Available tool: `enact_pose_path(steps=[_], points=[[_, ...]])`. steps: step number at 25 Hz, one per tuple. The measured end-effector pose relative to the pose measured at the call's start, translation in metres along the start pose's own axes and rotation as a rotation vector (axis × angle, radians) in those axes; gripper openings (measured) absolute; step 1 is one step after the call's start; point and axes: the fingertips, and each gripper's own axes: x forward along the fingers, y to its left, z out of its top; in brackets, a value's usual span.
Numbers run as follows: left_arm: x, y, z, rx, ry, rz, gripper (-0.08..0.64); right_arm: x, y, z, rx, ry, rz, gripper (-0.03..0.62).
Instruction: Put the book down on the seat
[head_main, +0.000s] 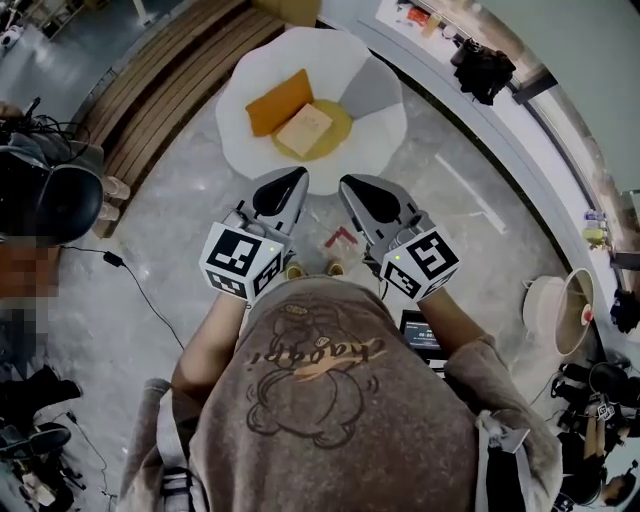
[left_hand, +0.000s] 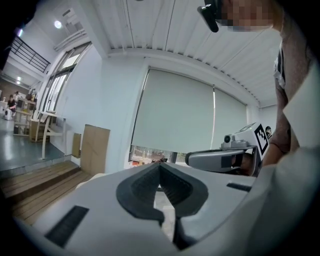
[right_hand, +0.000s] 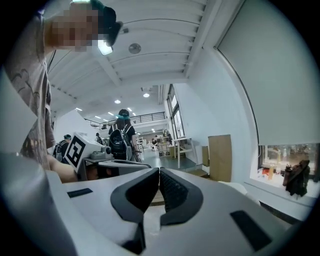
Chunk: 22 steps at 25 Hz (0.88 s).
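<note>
A white petal-shaped seat (head_main: 375, 95) stands on the floor ahead of me. On its yellow cushion lie an orange book (head_main: 279, 101) and a tan book (head_main: 304, 128), side by side. My left gripper (head_main: 299, 174) and right gripper (head_main: 346, 183) hover level with each other just short of the seat's near rim, close to my chest. Both are shut with nothing between the jaws. In the left gripper view its jaws (left_hand: 160, 163) meet at the tip, with the right gripper's body (left_hand: 220, 159) beside them. The right gripper view shows the same closed jaws (right_hand: 159, 170).
Wooden steps (head_main: 160, 90) run along the left of the seat. A black cable (head_main: 130, 285) trails over the marble floor, and a red mark (head_main: 340, 238) sits below the grippers. A curved white counter (head_main: 500, 150) borders the right. A person stands at far left.
</note>
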Motion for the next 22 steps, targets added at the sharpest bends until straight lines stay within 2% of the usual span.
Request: enact_pose_path(steps=[4, 9, 22], points=[[0.002, -0.024, -0.002, 0.021, 0.005, -0.019, 0.005, -0.018, 0.01, 0.01, -0.058, -0.022, 0.059, 0.02], [0.008, -0.051, -0.008, 0.033, 0.012, -0.023, 0.005, -0.039, 0.006, 0.011, -0.043, -0.037, 0.091, 0.02], [0.013, -0.067, -0.013, 0.039, 0.017, 0.008, 0.005, -0.058, -0.002, 0.01, -0.037, -0.045, 0.125, 0.02]])
